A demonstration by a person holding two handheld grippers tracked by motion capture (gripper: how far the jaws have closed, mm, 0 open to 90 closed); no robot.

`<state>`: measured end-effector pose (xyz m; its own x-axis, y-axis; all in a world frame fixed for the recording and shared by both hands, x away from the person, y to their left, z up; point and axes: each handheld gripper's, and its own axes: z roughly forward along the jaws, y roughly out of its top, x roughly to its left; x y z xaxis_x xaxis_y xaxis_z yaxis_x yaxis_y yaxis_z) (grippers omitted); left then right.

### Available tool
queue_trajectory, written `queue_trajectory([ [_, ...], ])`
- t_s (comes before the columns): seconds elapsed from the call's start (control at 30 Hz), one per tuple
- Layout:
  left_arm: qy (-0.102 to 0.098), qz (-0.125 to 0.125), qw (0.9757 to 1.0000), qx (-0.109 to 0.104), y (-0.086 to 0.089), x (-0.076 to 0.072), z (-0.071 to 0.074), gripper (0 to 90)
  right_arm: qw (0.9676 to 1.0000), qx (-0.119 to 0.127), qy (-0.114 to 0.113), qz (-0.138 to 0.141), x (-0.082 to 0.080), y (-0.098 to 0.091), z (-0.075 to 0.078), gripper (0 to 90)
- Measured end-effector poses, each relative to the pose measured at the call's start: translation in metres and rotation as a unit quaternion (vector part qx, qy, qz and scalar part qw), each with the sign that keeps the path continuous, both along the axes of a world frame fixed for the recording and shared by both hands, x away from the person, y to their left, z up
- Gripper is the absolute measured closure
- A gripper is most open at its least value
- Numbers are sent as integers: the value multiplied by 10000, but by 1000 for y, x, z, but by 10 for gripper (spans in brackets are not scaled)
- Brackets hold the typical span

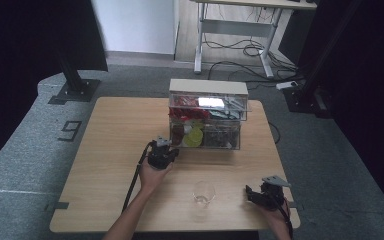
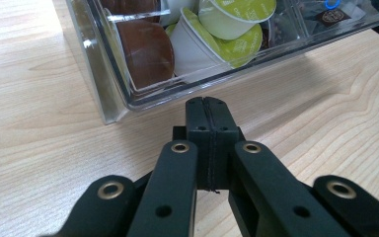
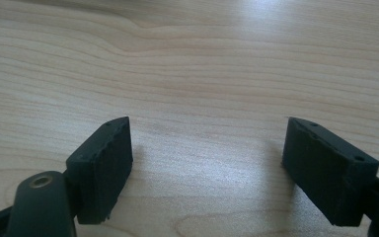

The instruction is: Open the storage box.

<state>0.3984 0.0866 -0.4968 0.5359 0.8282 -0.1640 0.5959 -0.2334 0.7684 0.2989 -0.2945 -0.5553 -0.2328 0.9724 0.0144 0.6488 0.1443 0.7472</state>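
The left gripper [image 2: 210,111] is held with jaws pressed together, empty, just before the clear box [image 2: 123,94]; the right gripper's [image 3: 207,163] jaws are spread wide over bare tabletop [image 3: 202,64].

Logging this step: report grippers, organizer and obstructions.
Left gripper shut, empty, just short of the clear organizer front. Right gripper open over bare table. Glass stands between hands, not blocking.

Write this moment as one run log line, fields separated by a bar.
left gripper: shut, empty, near clear drawer | right gripper: open, empty, over table | glass: upright between the grippers
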Motion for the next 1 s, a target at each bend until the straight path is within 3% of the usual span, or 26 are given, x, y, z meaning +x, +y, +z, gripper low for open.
queue_trajectory([
  [0.43,83,-13,10000,28,-4,6,0,900,10000,4,1,-5,0,0,0,191],
  [1.0,-187,-97,9998,29,-8,-1,19,900,10000,3,1,-4,0,0,0,191],
])
